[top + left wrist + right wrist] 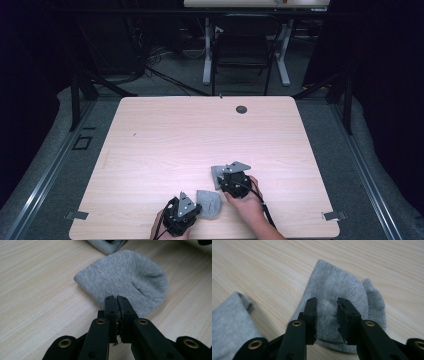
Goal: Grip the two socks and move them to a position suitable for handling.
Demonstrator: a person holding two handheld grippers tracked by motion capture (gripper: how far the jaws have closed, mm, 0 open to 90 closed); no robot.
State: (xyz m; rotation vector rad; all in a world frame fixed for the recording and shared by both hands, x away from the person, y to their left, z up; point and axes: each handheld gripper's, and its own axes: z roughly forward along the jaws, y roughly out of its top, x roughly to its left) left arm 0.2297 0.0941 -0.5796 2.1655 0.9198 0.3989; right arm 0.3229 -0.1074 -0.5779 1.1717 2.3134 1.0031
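High view: two grey socks are seen at the near edge of the tabletop [165, 140], the near sock [209, 204] just right of the left hand-held gripper [192, 210], the far sock [217, 175] under the right hand-held gripper [231, 179].
Left gripper view: the jaws are pressed shut at the near sock's [125, 280] near edge, apparently pinching its hem so that it can be lifted or pinned.
Right gripper view: the jaws are held apart, nothing clamped, lowered over the far sock [337, 295], probably for a pinch; the near sock [229, 322] lies at the left.
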